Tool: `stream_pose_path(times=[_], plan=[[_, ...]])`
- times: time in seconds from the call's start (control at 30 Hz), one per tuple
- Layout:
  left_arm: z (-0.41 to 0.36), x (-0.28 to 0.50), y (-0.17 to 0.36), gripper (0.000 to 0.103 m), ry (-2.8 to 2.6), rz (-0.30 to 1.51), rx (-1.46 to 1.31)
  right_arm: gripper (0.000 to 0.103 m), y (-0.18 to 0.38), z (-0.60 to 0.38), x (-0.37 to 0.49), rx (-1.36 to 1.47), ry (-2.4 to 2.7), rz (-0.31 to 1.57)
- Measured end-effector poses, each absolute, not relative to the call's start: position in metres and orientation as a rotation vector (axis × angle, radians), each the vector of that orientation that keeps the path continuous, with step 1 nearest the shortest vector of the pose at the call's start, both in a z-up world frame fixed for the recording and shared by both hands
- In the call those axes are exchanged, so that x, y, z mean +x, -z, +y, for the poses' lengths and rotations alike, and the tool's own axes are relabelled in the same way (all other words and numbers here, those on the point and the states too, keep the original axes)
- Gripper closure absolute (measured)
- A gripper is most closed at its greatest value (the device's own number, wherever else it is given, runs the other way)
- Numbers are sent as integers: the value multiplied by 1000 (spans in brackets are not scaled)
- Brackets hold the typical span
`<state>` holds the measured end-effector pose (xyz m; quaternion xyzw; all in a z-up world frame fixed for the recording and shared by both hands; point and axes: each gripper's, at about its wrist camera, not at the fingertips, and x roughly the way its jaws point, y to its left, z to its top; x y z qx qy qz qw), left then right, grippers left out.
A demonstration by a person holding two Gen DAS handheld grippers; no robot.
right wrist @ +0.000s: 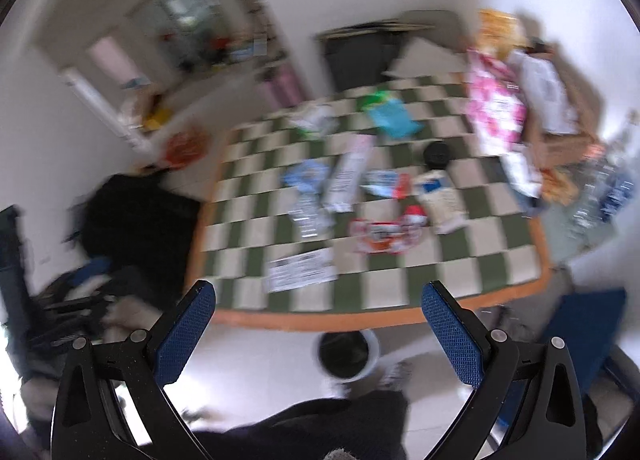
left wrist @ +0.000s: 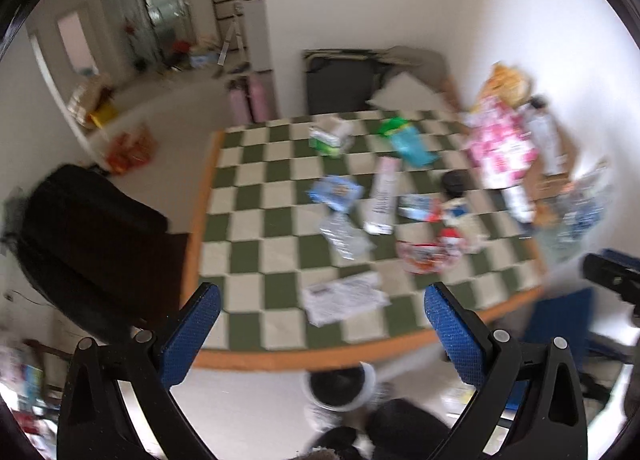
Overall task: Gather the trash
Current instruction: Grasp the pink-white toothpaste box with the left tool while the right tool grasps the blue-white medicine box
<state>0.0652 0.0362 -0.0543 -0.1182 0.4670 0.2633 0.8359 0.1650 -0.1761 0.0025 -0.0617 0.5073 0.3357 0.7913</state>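
Both views are blurred. A table with a green and white checked cloth [left wrist: 256, 228] [right wrist: 472, 244] holds several pieces of trash: a white printed wrapper [left wrist: 344, 298] [right wrist: 302, 270], a crushed clear bottle [left wrist: 346, 236] [right wrist: 308, 214], a red and white packet [left wrist: 430, 254] [right wrist: 384, 236], a blue packet [left wrist: 336, 190], a long white tube [left wrist: 384, 196] [right wrist: 348, 176], a teal bag [left wrist: 412, 144] [right wrist: 394, 116]. A white bin with a dark liner [left wrist: 340, 384] [right wrist: 347, 354] stands on the floor below the table's near edge. My left gripper [left wrist: 322, 316] and right gripper [right wrist: 318, 310] are open, empty, high above the near edge.
A black chair [left wrist: 88, 236] [right wrist: 140, 216] stands left of the table. A pink bag [left wrist: 500, 144] [right wrist: 496, 112] and a cardboard box [right wrist: 560, 144] crowd the right side. A dark bin [left wrist: 340, 84] is behind the table. A blue stool [right wrist: 584, 324] is at right.
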Motion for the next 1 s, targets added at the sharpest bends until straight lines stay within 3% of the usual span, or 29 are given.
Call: stream_pose_path(times=[0.5, 0.67, 0.77, 0.83, 0.93, 1.0], plan=[[97, 301, 231, 1, -467, 1367, -245, 1, 247, -125, 413, -324, -358, 1386], [104, 370, 293, 16, -369, 1494, -252, 1, 312, -100, 462, -434, -373, 1472], [108, 397, 318, 18, -336, 1553, -241, 1, 339, -90, 478, -475, -396, 1506], [112, 411, 329, 19, -320, 1576, -244, 5, 352, -86, 484, -486, -410, 1525], [116, 428, 337, 22, -303, 1588, -236, 20, 362, -87, 494, -462, -406, 1537], [116, 436, 340, 27, -296, 1595, -243, 20, 364, -90, 504, -427, -380, 1534]])
